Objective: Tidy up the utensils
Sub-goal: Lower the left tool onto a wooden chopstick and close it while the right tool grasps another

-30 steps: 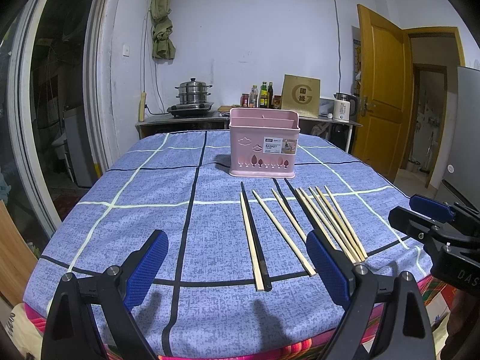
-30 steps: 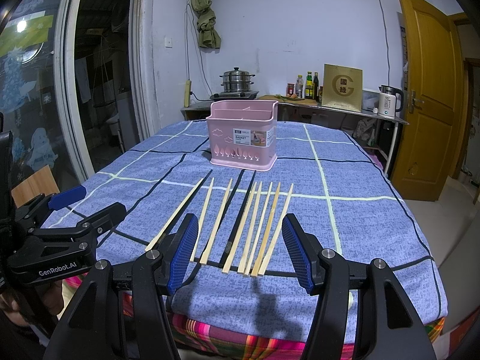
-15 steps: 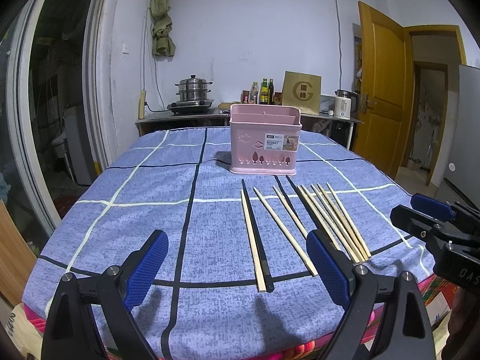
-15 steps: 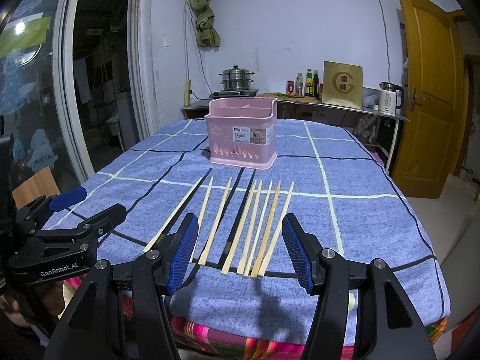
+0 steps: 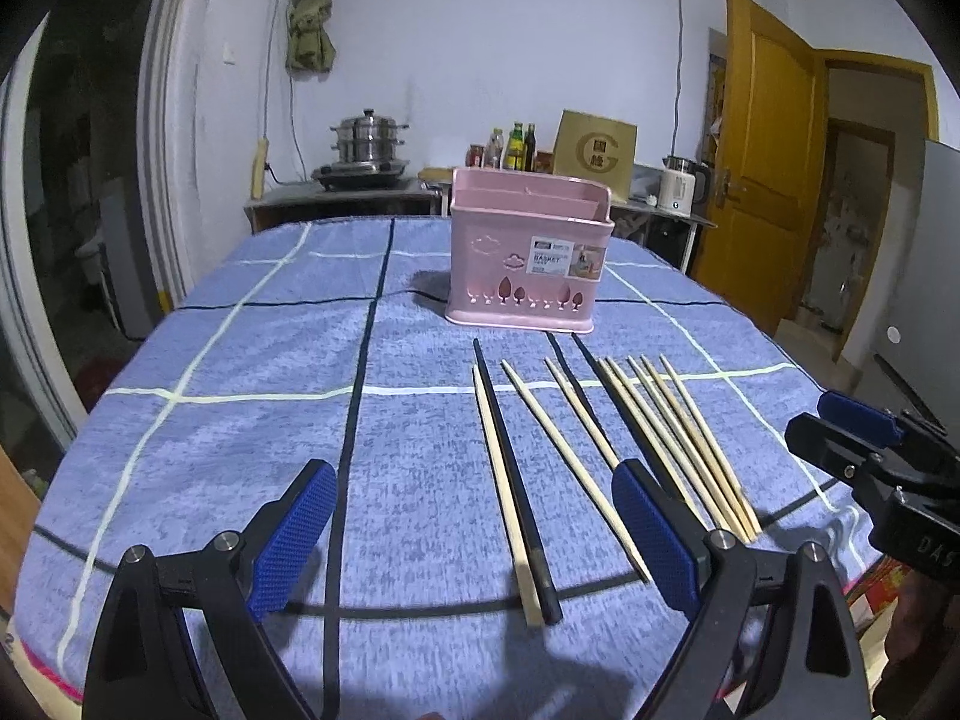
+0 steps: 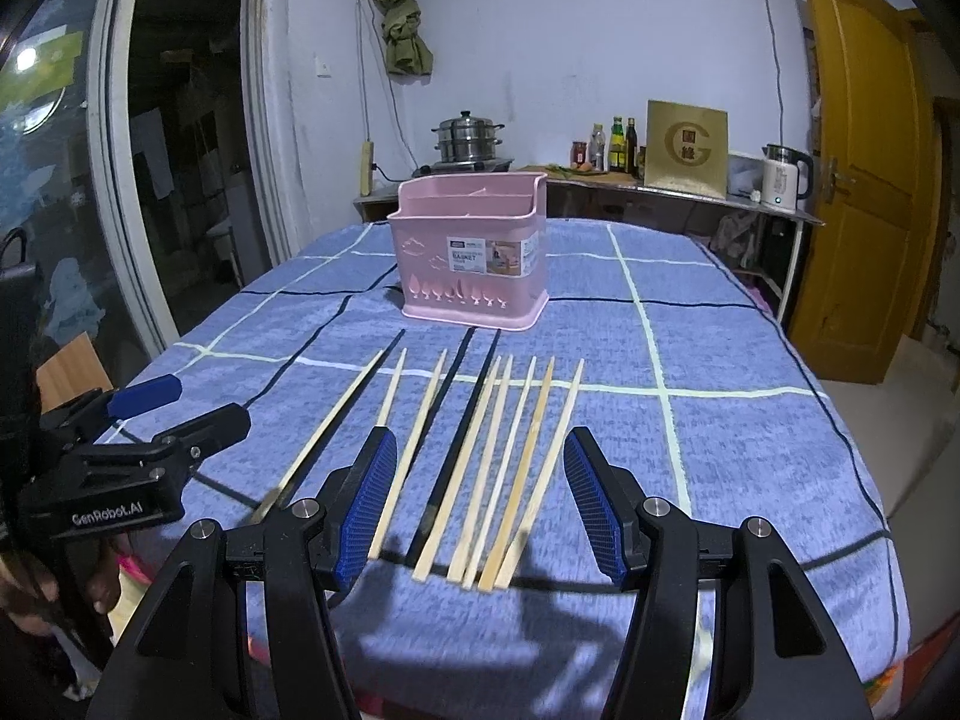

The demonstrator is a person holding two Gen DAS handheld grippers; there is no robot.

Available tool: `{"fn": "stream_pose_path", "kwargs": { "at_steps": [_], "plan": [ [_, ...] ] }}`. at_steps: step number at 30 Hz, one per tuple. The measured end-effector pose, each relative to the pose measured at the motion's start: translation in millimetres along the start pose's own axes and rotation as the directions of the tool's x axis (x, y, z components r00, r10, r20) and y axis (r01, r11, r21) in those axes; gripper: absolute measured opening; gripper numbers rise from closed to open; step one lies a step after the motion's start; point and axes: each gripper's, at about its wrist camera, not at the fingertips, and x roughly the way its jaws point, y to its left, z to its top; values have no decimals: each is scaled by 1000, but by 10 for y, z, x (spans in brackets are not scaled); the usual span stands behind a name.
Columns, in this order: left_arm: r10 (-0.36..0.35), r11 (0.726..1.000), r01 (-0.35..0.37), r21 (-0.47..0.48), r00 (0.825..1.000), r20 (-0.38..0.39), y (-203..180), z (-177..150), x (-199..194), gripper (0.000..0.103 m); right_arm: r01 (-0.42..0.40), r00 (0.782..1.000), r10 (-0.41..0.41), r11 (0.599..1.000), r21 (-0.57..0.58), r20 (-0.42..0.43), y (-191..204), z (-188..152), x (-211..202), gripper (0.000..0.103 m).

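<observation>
Several chopsticks lie side by side on the blue checked tablecloth (image 5: 240, 450), pale wooden ones (image 5: 501, 480) (image 6: 522, 468) and black ones (image 5: 516, 480) (image 6: 456, 438). A pink utensil basket (image 5: 528, 264) (image 6: 474, 258) stands upright beyond their far tips. My left gripper (image 5: 474, 534) is open and empty above the near ends of the leftmost chopsticks. My right gripper (image 6: 480, 498) is open and empty above the near ends of the right-hand group. Each gripper shows at the edge of the other's view, the right (image 5: 858, 450) and the left (image 6: 174, 414).
The table's near edge lies just under both grippers. Behind the table a counter carries a steel steamer pot (image 5: 369, 141), bottles (image 5: 513, 147), a gold box (image 6: 687, 147) and a white kettle (image 6: 783, 174). A yellow door (image 5: 762, 156) stands at the right.
Both grippers have edged slightly forward towards the chopsticks. Both stay open, and nothing on the table has moved.
</observation>
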Motion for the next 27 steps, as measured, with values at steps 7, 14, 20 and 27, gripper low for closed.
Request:
{"fn": "stream_pose_path", "kwargs": {
  "at_steps": [7, 14, 20, 27],
  "plan": [
    [37, 999, -33, 41, 994, -99, 72, 185, 500, 82, 2, 997, -2, 1000, 4, -74, -136, 127, 385, 59],
    [16, 1000, -13, 14, 972, -235, 239, 276, 992, 78, 14, 988, -15, 1000, -6, -152, -208, 216, 740, 34],
    [-1, 1000, 7, 22, 953, -302, 258, 307, 1208, 72, -10, 978, 7, 1000, -12, -208, -236, 280, 977, 21],
    [11, 999, 4, 45, 949, -316, 199, 398, 1343, 70, -21, 968, 16, 1000, -18, -249, -261, 298, 1116, 20]
  ]
}}
